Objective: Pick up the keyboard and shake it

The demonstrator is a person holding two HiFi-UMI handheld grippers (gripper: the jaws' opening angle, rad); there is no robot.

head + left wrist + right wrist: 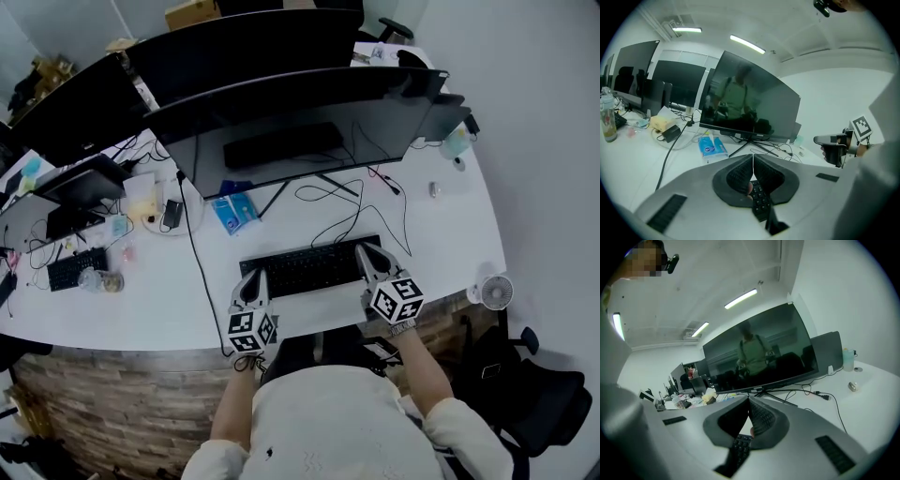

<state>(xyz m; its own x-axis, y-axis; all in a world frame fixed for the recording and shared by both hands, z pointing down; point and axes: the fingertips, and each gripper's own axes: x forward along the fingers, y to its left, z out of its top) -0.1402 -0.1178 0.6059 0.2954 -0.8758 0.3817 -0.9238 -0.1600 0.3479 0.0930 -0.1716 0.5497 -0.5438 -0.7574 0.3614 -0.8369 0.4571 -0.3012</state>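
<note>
A black keyboard (309,267) lies crosswise in front of me over the white desk (450,234), held at both ends. My left gripper (251,278) is shut on its left end, and my right gripper (368,253) is shut on its right end. In the left gripper view the jaws (752,180) meet over the keyboard (760,202), whose keys show just below the pads. The right gripper view shows the same: jaws (749,423) closed together with the keyboard (738,449) edge between them. Whether the keyboard touches the desk I cannot tell.
A wide curved monitor (300,122) on a thin stand rises just behind the keyboard, with loose cables (352,202) and a blue tissue pack (234,212) under it. A small fan (495,292) sits at the desk's right edge. A second keyboard (77,268) and clutter lie far left.
</note>
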